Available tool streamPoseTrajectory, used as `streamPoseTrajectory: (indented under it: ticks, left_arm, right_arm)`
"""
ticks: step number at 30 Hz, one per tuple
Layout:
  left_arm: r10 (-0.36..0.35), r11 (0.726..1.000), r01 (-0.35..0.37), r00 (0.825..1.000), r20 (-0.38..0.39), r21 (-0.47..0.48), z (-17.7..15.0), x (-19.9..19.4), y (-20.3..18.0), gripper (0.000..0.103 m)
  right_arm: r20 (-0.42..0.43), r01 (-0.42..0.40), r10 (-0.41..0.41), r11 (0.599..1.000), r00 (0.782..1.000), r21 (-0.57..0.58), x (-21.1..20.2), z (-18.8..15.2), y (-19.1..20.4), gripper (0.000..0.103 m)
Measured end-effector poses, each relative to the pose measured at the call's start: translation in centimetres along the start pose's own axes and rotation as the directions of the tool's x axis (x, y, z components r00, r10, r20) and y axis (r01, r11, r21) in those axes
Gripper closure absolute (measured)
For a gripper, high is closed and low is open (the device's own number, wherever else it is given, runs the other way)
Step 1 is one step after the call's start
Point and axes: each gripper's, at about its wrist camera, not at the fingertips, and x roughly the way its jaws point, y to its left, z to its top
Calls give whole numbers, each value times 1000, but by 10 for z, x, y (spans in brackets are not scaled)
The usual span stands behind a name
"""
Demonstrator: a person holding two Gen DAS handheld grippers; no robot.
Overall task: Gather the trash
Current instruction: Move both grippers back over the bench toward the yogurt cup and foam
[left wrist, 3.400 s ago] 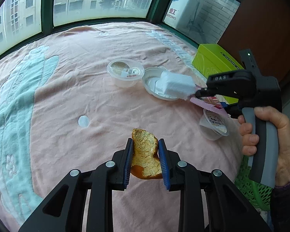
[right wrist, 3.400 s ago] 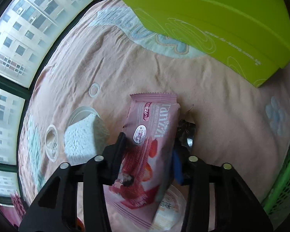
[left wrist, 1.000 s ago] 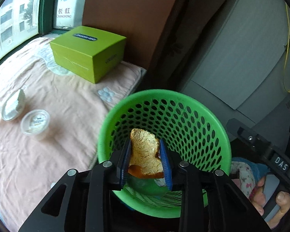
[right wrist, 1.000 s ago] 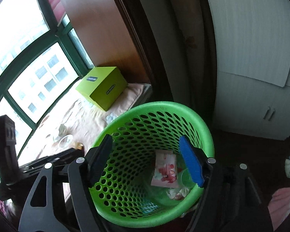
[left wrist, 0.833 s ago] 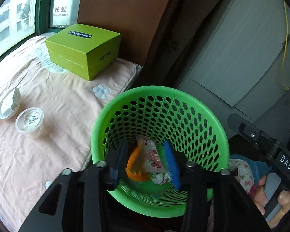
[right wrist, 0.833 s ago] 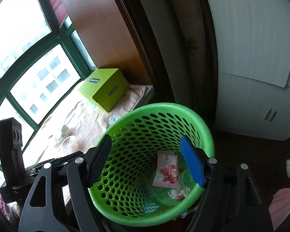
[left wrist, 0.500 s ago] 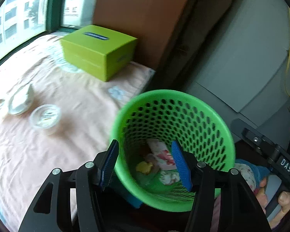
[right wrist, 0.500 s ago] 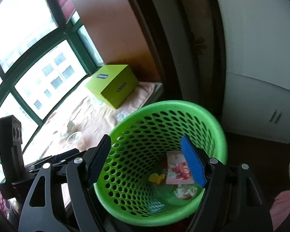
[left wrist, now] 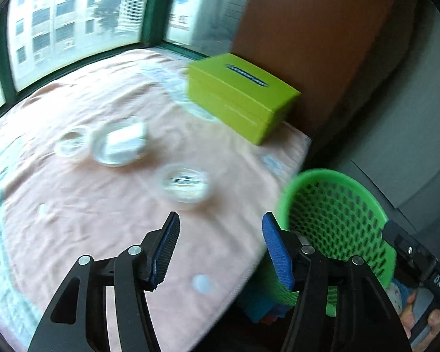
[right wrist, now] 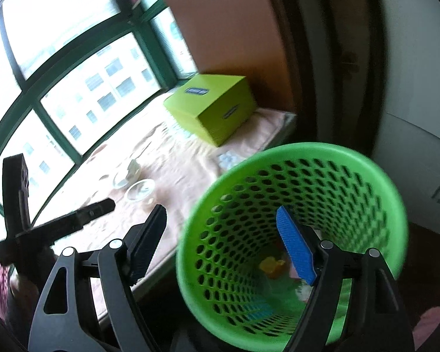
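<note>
My left gripper (left wrist: 220,220) hangs over the pink blanket's (left wrist: 88,214) near edge, its jaws opening with nothing between them. Ahead of it sits a clear plastic cup (left wrist: 186,183). Farther off are a white tissue wad on a lid (left wrist: 120,145) and another cup (left wrist: 72,143). The green mesh basket (left wrist: 337,205) stands to its right. My right gripper (right wrist: 221,214) hovers at the basket's (right wrist: 322,152) near rim, jaws opening and empty. An orange peel (right wrist: 271,265) lies at the basket's bottom among other scraps.
A lime-green box (left wrist: 240,99) rests on the blanket by the brown wall. Windows run behind the blanket. White cabinet doors (right wrist: 419,176) stand right of the basket. A hand (left wrist: 425,322) holds the right gripper's handle beside the basket.
The left gripper let go of the orange peel, which dropped into the basket, then swung left over the blanket. The right gripper also shifted left, its jaws a little wider.
</note>
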Motion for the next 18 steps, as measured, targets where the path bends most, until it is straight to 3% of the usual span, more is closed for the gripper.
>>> streamPoseTrajectory:
  ticks: [8,18]
  left_arm:
    - [78,991,-74,996,41,-108,9,-20,65,46]
    - [126,978,-115,990,56,-176,13,-32,111,43]
  right_arm:
    - [-65,-76,71,993,995,-87,36,3,47,24]
    - [-164,-152,123,972,979,-178,94,2,106,24]
